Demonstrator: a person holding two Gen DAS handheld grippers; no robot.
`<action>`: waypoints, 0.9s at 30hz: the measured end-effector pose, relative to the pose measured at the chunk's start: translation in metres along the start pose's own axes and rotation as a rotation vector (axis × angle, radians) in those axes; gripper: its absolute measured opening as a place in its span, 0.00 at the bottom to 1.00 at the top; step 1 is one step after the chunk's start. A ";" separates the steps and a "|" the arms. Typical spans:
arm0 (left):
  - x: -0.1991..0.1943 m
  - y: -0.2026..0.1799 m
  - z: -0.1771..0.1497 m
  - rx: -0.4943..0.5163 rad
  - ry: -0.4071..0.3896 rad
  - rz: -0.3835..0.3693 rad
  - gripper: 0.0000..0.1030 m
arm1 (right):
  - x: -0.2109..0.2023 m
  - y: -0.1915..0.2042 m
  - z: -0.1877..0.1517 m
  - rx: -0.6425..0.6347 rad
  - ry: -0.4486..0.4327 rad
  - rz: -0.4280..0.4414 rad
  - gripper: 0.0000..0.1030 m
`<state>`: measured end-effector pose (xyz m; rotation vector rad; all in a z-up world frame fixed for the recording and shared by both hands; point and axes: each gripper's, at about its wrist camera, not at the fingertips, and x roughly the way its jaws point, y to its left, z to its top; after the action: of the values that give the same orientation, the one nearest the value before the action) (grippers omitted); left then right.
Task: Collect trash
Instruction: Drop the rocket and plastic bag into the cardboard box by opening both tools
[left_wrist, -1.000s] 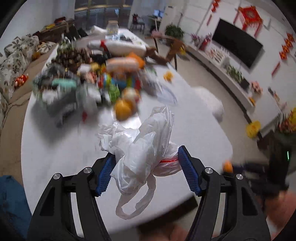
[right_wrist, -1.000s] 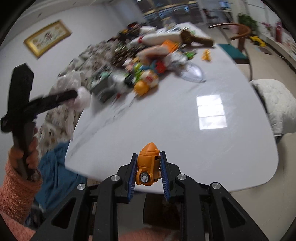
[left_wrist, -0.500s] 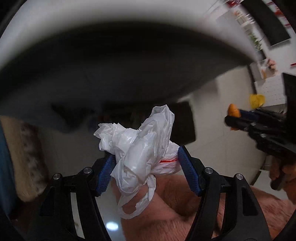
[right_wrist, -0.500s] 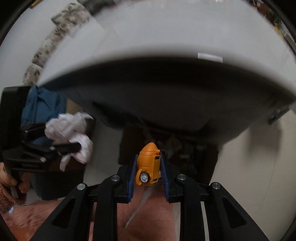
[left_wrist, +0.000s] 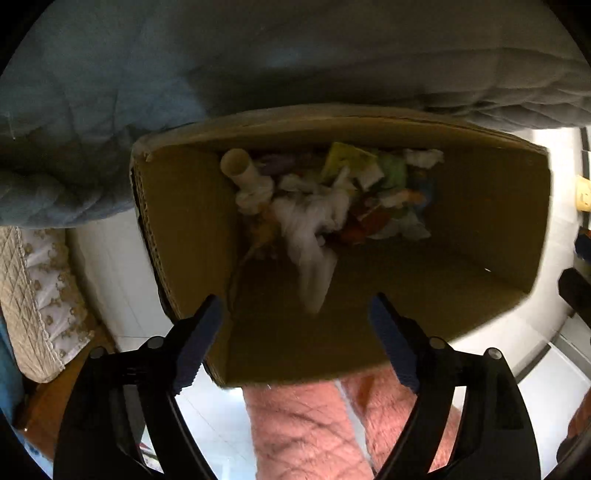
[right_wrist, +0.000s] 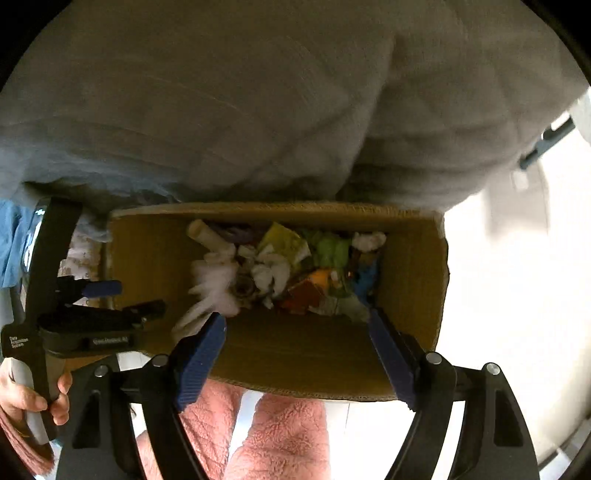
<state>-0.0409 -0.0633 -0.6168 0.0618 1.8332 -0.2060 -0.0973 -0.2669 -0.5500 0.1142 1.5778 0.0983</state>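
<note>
An open cardboard box (left_wrist: 184, 229) stands on the floor below both grippers; it also shows in the right wrist view (right_wrist: 410, 280). Mixed trash (left_wrist: 373, 199) lies at its bottom. My left gripper (left_wrist: 295, 339) is open and empty above the box; a blurred white plastic bag (left_wrist: 314, 258) is in the air inside the box below it. The bag also shows in the right wrist view (right_wrist: 210, 291). My right gripper (right_wrist: 297, 354) is open and empty over the box. The orange toy is not clearly seen. The left gripper (right_wrist: 122, 295) shows at the box's left rim.
A blue-grey quilted cover (left_wrist: 258, 55) hangs above the box. The person's pink fleece legs (left_wrist: 306, 432) stand at the box's near side. White floor tiles (right_wrist: 498, 295) lie to the right, and a patterned cushion (left_wrist: 33, 295) to the left.
Both grippers swung down from the table to over the cardboard box. Both opened: the left let go of the white bag, the right let go of the orange toy.
</note>
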 end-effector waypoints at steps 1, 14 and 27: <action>0.003 0.002 0.000 -0.001 0.005 -0.006 0.81 | 0.002 -0.002 0.000 0.010 0.002 0.005 0.76; -0.081 -0.002 -0.035 0.018 -0.057 -0.001 0.81 | -0.078 0.027 0.002 -0.046 -0.013 0.037 0.84; -0.308 0.019 -0.119 0.089 -0.366 -0.053 0.88 | -0.338 0.124 0.055 -0.192 -0.377 0.336 0.95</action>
<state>-0.0681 -0.0044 -0.2926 0.0352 1.4617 -0.3149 -0.0376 -0.1896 -0.1993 0.2327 1.1557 0.4635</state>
